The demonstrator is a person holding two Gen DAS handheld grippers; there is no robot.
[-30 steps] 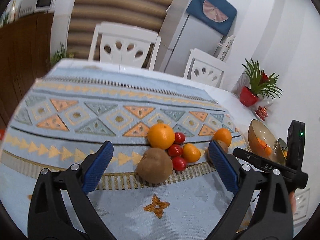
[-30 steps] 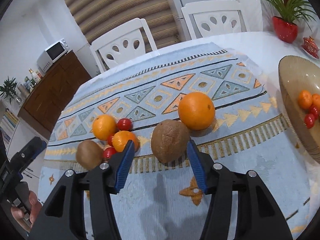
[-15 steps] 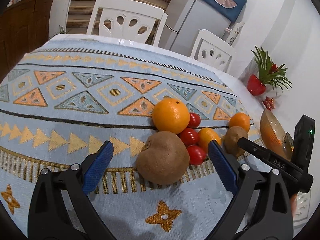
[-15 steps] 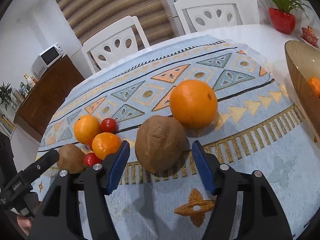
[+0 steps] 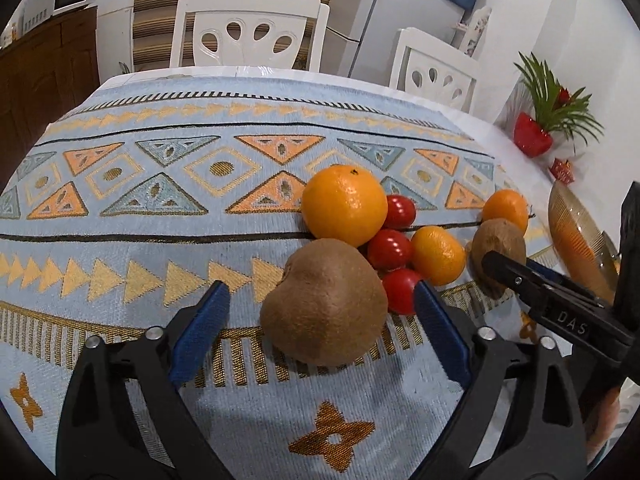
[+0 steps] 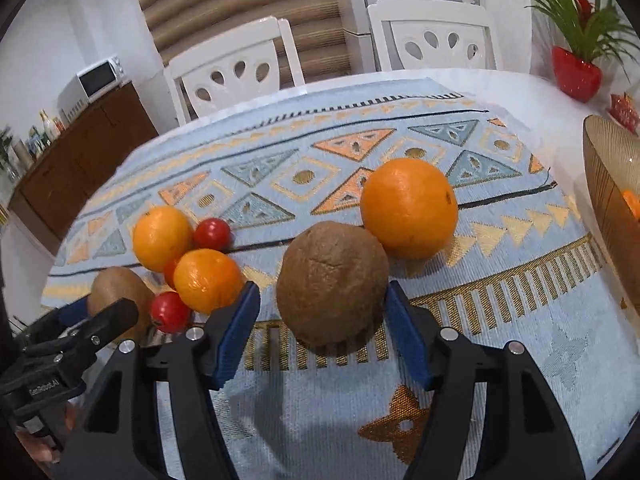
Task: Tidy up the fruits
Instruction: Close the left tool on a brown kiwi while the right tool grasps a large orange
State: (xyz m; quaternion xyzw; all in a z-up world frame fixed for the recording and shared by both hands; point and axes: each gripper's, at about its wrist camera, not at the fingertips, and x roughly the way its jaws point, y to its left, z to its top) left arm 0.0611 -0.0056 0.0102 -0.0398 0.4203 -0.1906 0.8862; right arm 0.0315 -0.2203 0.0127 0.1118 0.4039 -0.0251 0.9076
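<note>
A pile of fruit lies on the patterned cloth (image 5: 160, 240). In the left wrist view, a brown kiwi (image 5: 324, 300) sits between the blue pads of my open left gripper (image 5: 320, 292), without visible contact. Behind it are a big orange (image 5: 344, 205), three cherry tomatoes (image 5: 389, 249) and a mandarin (image 5: 438, 254). In the right wrist view, a second kiwi (image 6: 332, 280) sits between the pads of my open right gripper (image 6: 323, 288), with an orange (image 6: 409, 208) just behind it. The glass bowl (image 6: 604, 184) holds some fruit.
The bowl (image 5: 576, 232) stands at the table's right edge. A red potted plant (image 5: 532, 140) is at the far right corner. Two white chairs (image 5: 248, 32) stand behind the table. A person's hand (image 6: 40, 444) holds the left gripper (image 6: 80, 340).
Both grippers have moved forward and lower toward the fruit. Each kiwi now lies between a gripper's open fingers. The fruit itself has not moved.
</note>
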